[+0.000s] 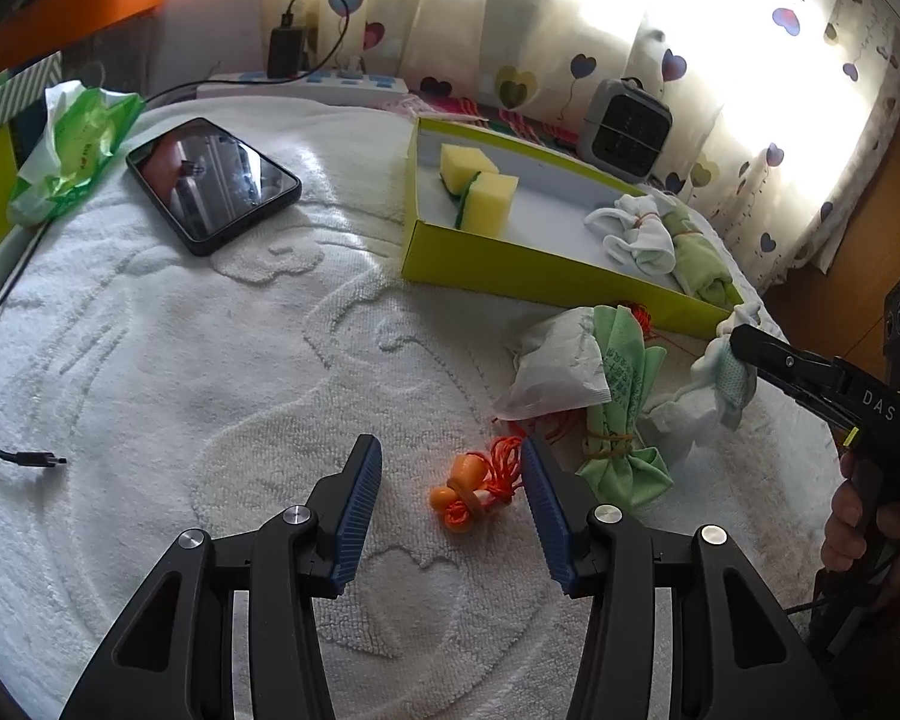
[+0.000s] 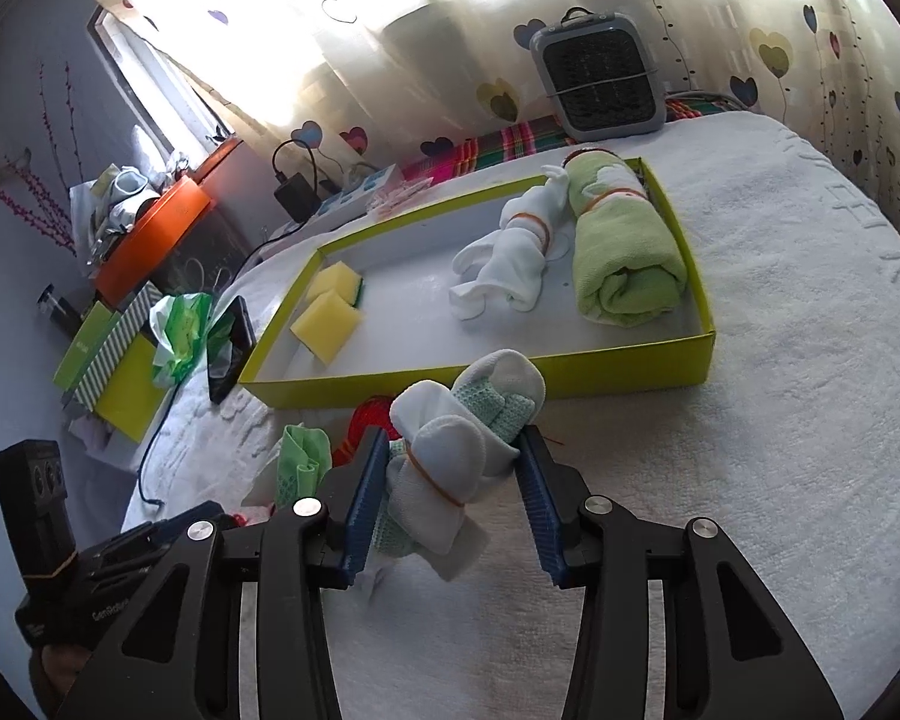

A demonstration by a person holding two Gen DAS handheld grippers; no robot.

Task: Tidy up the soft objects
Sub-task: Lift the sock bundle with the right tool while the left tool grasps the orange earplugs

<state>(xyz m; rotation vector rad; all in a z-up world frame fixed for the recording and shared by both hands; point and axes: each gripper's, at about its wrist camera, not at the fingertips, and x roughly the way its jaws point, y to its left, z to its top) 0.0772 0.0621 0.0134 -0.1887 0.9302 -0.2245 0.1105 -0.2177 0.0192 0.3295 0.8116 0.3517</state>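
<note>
Right claw [image 2: 450,480]: blue ribbed pads clamp a soft white-and-mint sock bundle [image 2: 462,438], rubber-banded, just before the yellow-green box [image 2: 570,369].
Left claw [image 1: 450,510]: gaping, empty, orange corded earplugs [image 1: 468,492] between its fingers on the white terry towel [image 1: 210,390].

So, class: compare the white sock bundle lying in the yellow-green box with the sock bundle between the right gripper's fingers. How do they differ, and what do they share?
The boxed white bundle lies inside the yellow-green box; the gripped sock bundle is outside it, over the towel, between the right gripper pads. The boxed bundle is all white; the gripped bundle mixes white with mint-green knit. The boxed one lies untouched; the gripped one is clamped. Both are rolled socks bound by an orange rubber band.
</note>
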